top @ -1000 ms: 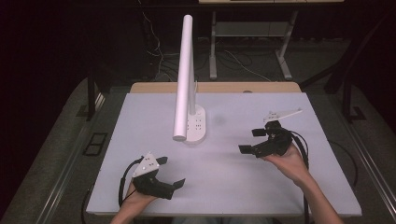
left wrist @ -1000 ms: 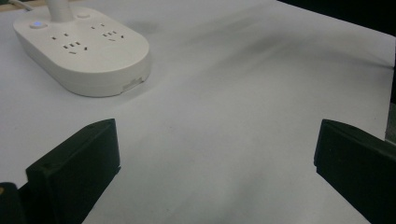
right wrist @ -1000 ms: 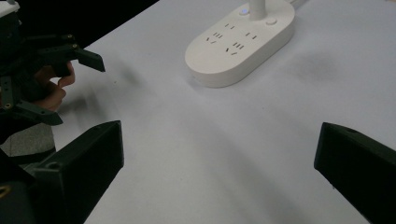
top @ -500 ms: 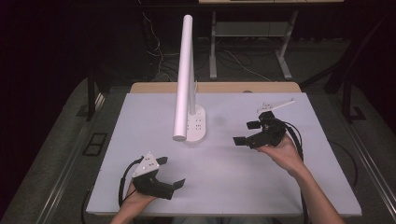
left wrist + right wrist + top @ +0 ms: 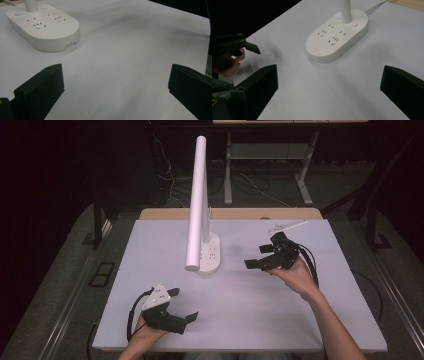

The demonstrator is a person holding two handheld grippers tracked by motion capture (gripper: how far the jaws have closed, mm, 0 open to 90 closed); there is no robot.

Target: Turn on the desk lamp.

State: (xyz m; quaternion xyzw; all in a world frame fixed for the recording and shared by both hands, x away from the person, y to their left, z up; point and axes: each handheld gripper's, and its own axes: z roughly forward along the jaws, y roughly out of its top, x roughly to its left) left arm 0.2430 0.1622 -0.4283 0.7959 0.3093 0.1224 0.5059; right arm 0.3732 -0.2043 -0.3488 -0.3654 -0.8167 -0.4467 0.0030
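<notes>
A white desk lamp stands at the middle back of the white table (image 5: 240,310). Its oval base (image 5: 208,254) carries sockets and two buttons, and its long tube head (image 5: 197,205) slants up from the post. My left gripper (image 5: 183,305) rests open near the front left edge, facing the base (image 5: 43,26), with bare table between its fingers (image 5: 40,92). My right gripper (image 5: 257,256) hovers open just right of the base, apart from it. Its view looks across the base (image 5: 337,35) and the post (image 5: 345,10) towards the left gripper (image 5: 237,46) farther off.
A white cable (image 5: 377,5) leaves the lamp base towards the wooden back edge (image 5: 250,213). Black gripper cables loop at the front left (image 5: 132,320) and beside the right hand (image 5: 312,265). Beyond the table are a dark floor, wires and a metal frame (image 5: 270,155).
My right gripper has moved left and a little farther back, closer to the lamp base. The left gripper and the lamp have stayed put.
</notes>
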